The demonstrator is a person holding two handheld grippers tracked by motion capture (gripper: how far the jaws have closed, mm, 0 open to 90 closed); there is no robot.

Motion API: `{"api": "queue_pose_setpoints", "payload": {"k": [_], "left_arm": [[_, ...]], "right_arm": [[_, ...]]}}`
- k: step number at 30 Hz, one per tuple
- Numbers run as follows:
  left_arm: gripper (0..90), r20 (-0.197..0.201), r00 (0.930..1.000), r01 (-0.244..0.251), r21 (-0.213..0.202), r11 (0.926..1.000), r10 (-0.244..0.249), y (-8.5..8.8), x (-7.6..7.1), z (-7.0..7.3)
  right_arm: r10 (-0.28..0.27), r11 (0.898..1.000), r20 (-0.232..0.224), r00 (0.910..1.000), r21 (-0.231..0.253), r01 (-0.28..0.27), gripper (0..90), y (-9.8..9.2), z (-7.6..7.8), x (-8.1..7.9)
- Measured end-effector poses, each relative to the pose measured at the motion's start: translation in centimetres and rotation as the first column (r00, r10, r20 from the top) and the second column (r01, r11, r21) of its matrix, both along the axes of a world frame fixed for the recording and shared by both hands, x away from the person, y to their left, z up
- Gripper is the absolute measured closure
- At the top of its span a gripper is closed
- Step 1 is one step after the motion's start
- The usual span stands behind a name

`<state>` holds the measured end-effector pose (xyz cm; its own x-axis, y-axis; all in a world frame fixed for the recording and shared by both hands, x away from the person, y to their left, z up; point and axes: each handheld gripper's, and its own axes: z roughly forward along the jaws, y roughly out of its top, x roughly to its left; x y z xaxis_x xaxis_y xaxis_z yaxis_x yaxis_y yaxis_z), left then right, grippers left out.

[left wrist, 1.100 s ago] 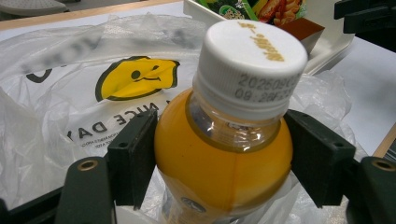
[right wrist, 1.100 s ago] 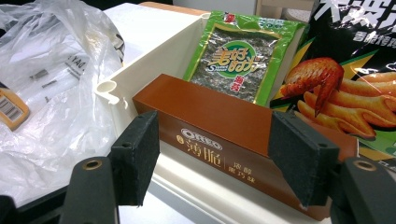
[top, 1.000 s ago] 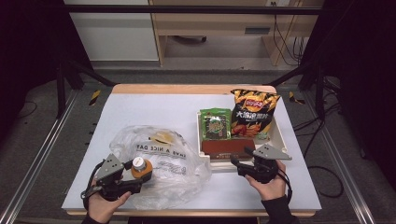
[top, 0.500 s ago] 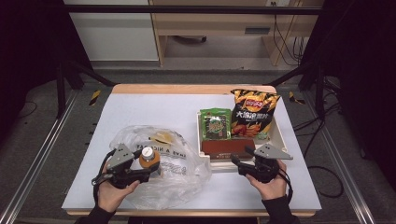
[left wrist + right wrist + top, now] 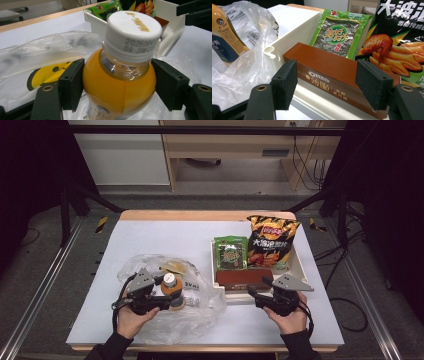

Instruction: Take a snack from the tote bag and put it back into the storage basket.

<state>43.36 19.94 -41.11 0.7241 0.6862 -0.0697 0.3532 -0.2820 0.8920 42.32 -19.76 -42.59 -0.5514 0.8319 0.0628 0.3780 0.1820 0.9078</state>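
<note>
White-capped orange juice bottle [image 5: 120, 82] between left gripper [image 5: 117, 85] jaws

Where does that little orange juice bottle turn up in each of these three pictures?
High view: orange juice bottle at lower left, in the left tool.
Left gripper view: centre, between the jaws.
Right gripper view: far left edge.
Shared landmark: the white tray.

Orange bottle [image 5: 117, 85] – white cap [image 5: 133, 32]; brown box [image 5: 332, 72]; green packet [image 5: 338, 33]

overhead forward-down, two close gripper views
</note>
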Motion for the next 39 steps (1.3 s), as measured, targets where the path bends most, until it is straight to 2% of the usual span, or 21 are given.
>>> {"api": "queue_pose_setpoints", "payload": {"k": [6, 12, 17, 21, 26, 30, 34, 39], "left_arm": [[27.7, 0.018, 0.9996, -0.021, 0.011, 0.9997, 0.021, -0.1, -0.3, 0.2], [24.3, 0.026, 0.9993, -0.028, 0.004, 0.9996, 0.028, 0.5, -1.2, 1.2], [23.7, 0.043, 0.9983, -0.04, -0.011, 0.9991, 0.041, 1.5, -2.3, 2.0], [23.6, 0.051, 0.997, -0.057, -0.017, 0.9982, 0.058, 2.7, -3.0, 2.4], [23.9, 0.051, 0.9949, -0.087, -0.02, 0.996, 0.087, 4.0, -3.2, 2.2], [24.7, 0.052, 0.9895, -0.134, -0.02, 0.9908, 0.135, 5.2, -2.8, 1.8], [25.4, 0.036, 0.98, -0.195, -0.014, 0.9806, 0.196, 6.4, -2.0, 0.9], [25.9, 0.031, 0.9713, -0.236, -0.005, 0.9718, 0.236, 7.5, -1.7, 0.2]], "right_arm": [[0.007, 1.0, 0.008, 0.9999, -0.002, -0.007, 35.0, 0.2, 0.0, 0.0], [0.027, 0.999, 0.026, 0.9993, 0.025, -0.028, 34.8, 0.6, 0.3, -0.1], [0.034, 0.998, 0.045, 0.9984, 0.041, -0.036, 34.8, 0.9, 0.8, -0.3], [0.071, 0.994, 0.053, 0.9961, 0.074, -0.075, 35.4, 1.4, 1.3, -0.4], [0.109, 0.99, 0.073, 0.9914, 0.077, -0.114, 35.4, 2.8, 2.1, -0.4], [0.147, 0.985, 0.08, 0.986, 0.08, -0.153, 35.4, 4.0, 2.6, -0.4], [0.185, 0.977, 0.095, 0.9781, 0.092, -0.194, 35.5, 5.6, 2.7, -0.1], [0.239, 0.965, 0.093, 0.9667, 0.089, -0.247, 35.4, 8.0, 2.7, 0.4]]}}
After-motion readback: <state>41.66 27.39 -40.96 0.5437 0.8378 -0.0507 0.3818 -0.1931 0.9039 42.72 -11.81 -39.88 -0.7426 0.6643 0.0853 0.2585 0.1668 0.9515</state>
